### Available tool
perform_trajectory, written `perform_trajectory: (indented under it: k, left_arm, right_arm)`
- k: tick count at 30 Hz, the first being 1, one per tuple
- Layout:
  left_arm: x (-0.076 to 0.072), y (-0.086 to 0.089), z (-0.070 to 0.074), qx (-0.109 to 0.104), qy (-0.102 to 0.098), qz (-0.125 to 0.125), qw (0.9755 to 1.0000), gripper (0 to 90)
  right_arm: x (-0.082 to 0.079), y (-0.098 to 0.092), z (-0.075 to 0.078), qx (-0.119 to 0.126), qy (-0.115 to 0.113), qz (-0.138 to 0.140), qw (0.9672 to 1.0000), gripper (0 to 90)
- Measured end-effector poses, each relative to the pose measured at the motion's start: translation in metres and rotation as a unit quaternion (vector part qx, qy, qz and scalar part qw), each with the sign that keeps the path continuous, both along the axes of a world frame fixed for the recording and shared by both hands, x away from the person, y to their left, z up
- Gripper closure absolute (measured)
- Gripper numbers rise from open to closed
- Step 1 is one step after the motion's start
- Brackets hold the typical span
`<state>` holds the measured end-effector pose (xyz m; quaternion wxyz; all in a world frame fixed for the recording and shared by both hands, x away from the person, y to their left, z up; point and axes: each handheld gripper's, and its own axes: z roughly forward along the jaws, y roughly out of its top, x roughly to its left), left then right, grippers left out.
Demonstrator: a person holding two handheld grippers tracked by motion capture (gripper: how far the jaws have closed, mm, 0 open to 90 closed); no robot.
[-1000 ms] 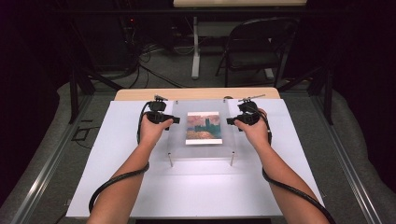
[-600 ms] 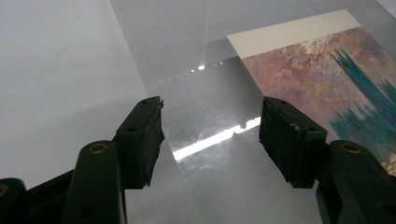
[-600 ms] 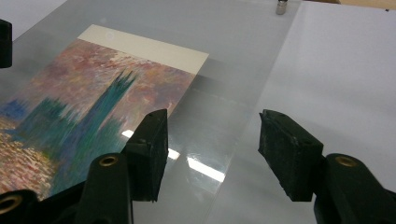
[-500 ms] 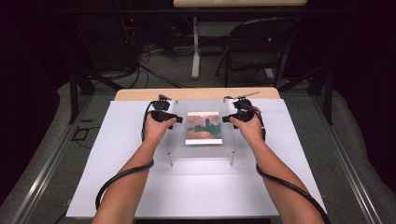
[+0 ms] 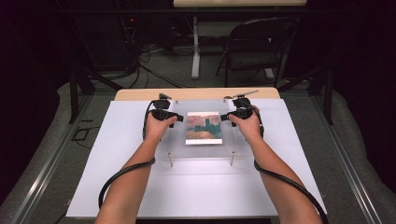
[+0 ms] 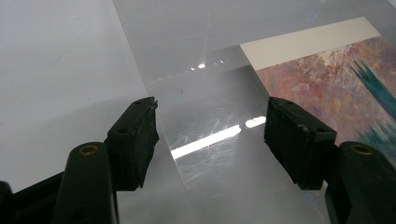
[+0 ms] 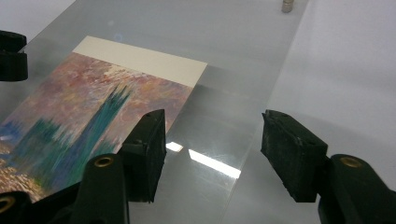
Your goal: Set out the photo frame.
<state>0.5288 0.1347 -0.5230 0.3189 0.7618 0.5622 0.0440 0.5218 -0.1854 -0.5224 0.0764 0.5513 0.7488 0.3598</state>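
Observation:
A clear plastic sheet [image 5: 201, 151] rests on short metal posts [image 5: 170, 160] above the white table. A painted picture card [image 5: 203, 127] with a pale top border lies flat in it. My left gripper [image 5: 173, 116] is at the sheet's left far edge. Its jaws stand open and have just been opening; the sheet's edge [image 6: 168, 140] runs between them untouched, and the card [image 6: 336, 88] lies to the right. At the right far edge my right gripper [image 5: 226, 115] is open too, one jaw over the sheet [image 7: 219, 116] near the card [image 7: 93, 112], the other over the table.
The white board [image 5: 116, 163] covers a wooden table [image 5: 196, 93]. Another metal post [image 7: 289, 5] stands at the sheet's corner. A folding chair [image 5: 257, 46] and floor cables lie beyond the table. The left gripper's black jaw [image 7: 11, 53] shows across the card.
The right hand has edged slightly inward toward the sheet. The left hand has stayed about where it was.

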Motion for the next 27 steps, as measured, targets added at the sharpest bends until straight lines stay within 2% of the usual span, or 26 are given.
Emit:
perform_trajectory:
  k: [3, 11, 22, 27]
  left_arm:
    - [0.0011, 0.0014, -0.0008, -0.006, 0.003, 0.001, 1.0, 34.4]
    - [0.0011, 0.0003, -0.0011, -0.004, 0.002, 0.001, 1.0, 33.4]
    - [0.0, 0.0, -0.0024, -0.014, 0.017, 0.005, 0.9997, 29.2]
    - [-0.0001, 0.0012, -0.0037, -0.025, 0.026, 0.009, 0.9993, 27.4]
  right_arm:
    - [0.0013, -0.0003, -0.001, 0.007, 0.006, -0.001, 1.0, 39.7]
    - [0.0024, -0.0008, -0.0033, 0.014, 0.018, 0.0, 0.9997, 39.6]
    - [0.0032, 0.0005, -0.0042, 0.016, 0.034, -0.004, 0.9993, 36.9]
    - [0.0033, 0.0001, -0.0047, 0.019, 0.04, -0.006, 0.999, 36.2]
